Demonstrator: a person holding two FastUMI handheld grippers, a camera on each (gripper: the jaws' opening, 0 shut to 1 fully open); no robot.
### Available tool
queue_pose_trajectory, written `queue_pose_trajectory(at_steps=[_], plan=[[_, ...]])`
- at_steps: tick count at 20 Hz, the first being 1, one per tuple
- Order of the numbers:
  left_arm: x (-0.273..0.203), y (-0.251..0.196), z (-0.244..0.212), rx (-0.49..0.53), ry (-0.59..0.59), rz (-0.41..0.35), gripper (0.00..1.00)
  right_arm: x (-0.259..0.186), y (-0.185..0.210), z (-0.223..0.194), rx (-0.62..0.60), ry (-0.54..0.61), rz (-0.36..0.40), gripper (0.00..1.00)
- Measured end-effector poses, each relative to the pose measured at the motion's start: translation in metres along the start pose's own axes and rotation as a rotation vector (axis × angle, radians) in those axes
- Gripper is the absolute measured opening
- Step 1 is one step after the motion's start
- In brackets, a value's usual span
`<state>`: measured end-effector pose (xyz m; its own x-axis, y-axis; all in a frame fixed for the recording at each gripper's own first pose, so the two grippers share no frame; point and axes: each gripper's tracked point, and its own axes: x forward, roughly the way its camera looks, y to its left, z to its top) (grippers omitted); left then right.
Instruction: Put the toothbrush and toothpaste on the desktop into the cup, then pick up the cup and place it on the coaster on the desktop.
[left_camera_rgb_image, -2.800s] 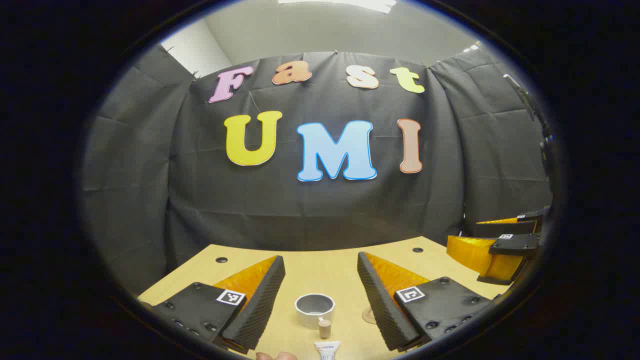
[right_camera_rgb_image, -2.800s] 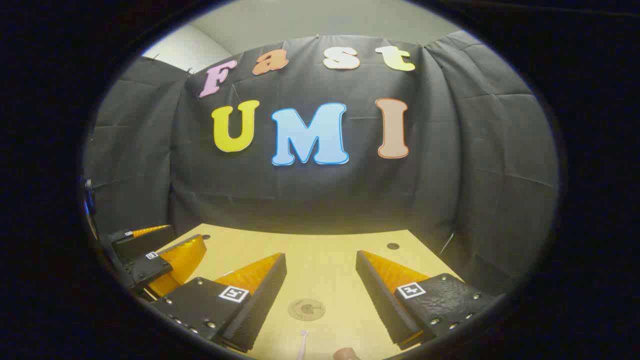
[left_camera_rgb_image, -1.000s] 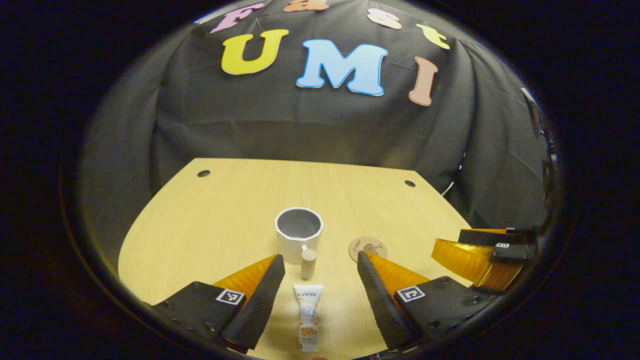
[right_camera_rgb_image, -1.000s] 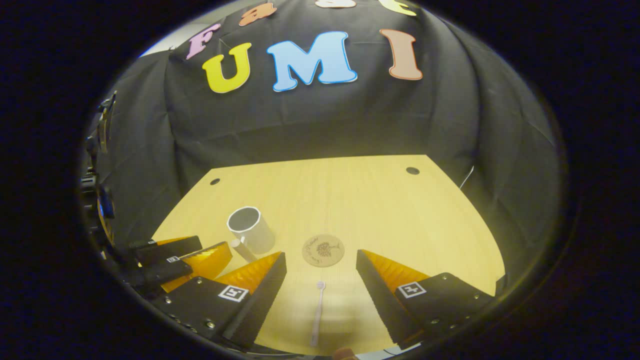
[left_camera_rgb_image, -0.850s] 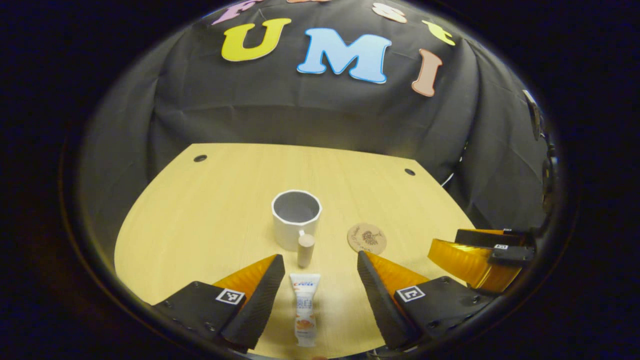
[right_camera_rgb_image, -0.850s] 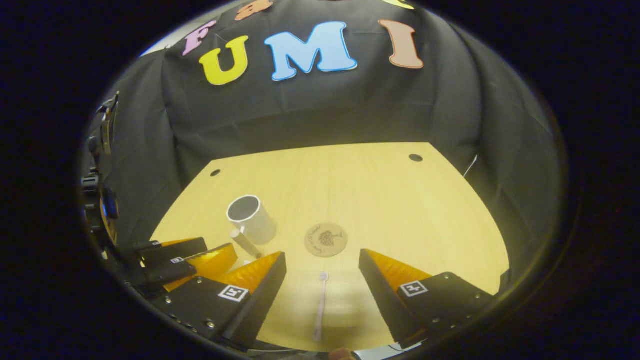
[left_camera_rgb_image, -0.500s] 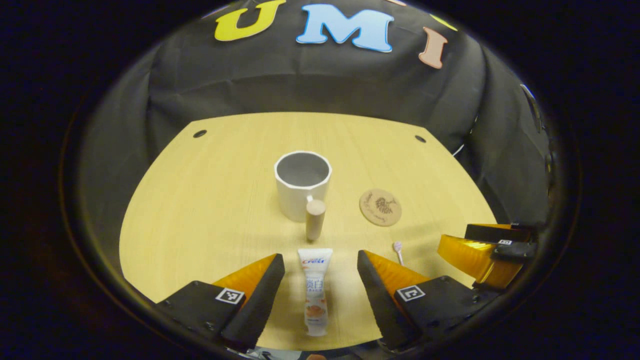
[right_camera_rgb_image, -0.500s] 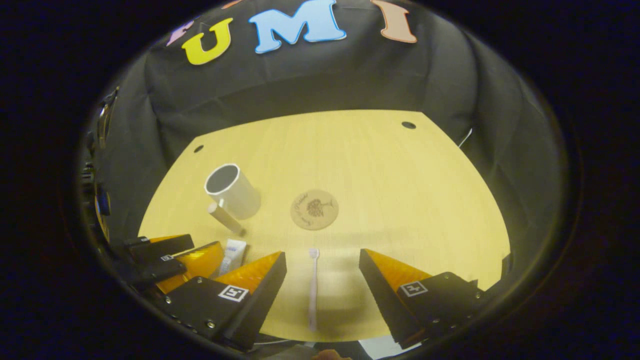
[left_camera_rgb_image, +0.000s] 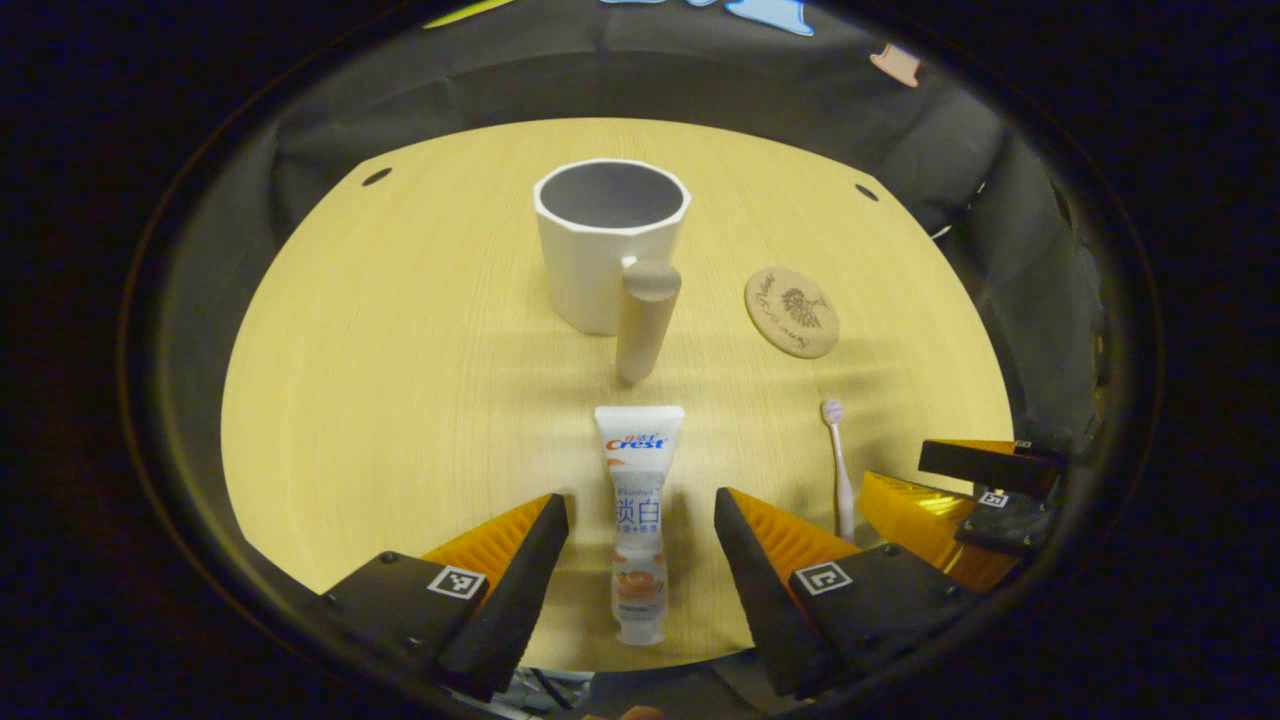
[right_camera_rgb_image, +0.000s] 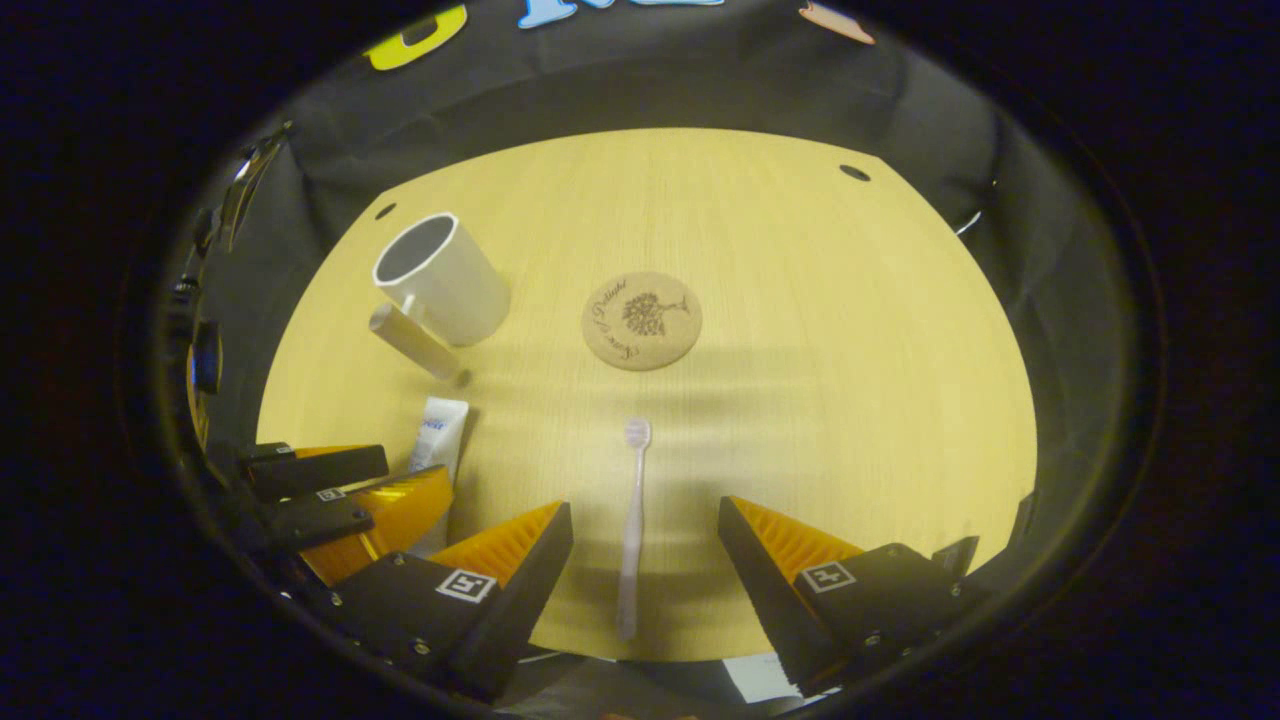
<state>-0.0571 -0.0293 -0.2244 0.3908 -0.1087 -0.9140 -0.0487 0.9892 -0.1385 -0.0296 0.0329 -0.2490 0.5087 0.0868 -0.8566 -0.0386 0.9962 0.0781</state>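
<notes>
Left gripper (left_camera_rgb_image: 632, 520) is spread wide, straddling the toothpaste tube (left_camera_rgb_image: 637, 520) lying flat on the desktop (left_camera_rgb_image: 400, 350). Right gripper (right_camera_rgb_image: 645, 530) is likewise spread around the toothbrush (right_camera_rgb_image: 632, 525). Both items look light; the tube is soft, so grip mid-body. The brush handle is thin, stiff and probably slippery. The cup (left_camera_rgb_image: 608, 245) stands empty beside the coaster (left_camera_rgb_image: 791, 311)

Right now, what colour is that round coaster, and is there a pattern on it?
The coaster is light brown, with a dark printed plant-like motif, clearest in the right gripper view.
</notes>
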Motion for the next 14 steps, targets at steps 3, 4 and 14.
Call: queue_pose_trajectory(at_steps=[3, 4, 14], plan=[[0.014, -0.001, -0.002, 0.007, 0.045, -0.003, 0.96, 0.014, 0.004, -0.009, 0.006, 0.074, 0.003, 0.90], [0.020, 0.000, -0.003, 0.009, 0.059, -0.005, 0.96, 0.018, 0.005, -0.012, 0.004, 0.094, 0.002, 0.86], [0.031, 0.008, -0.010, 0.050, 0.119, 0.025, 0.90, 0.033, 0.012, -0.028, -0.037, 0.208, -0.006, 0.72]])
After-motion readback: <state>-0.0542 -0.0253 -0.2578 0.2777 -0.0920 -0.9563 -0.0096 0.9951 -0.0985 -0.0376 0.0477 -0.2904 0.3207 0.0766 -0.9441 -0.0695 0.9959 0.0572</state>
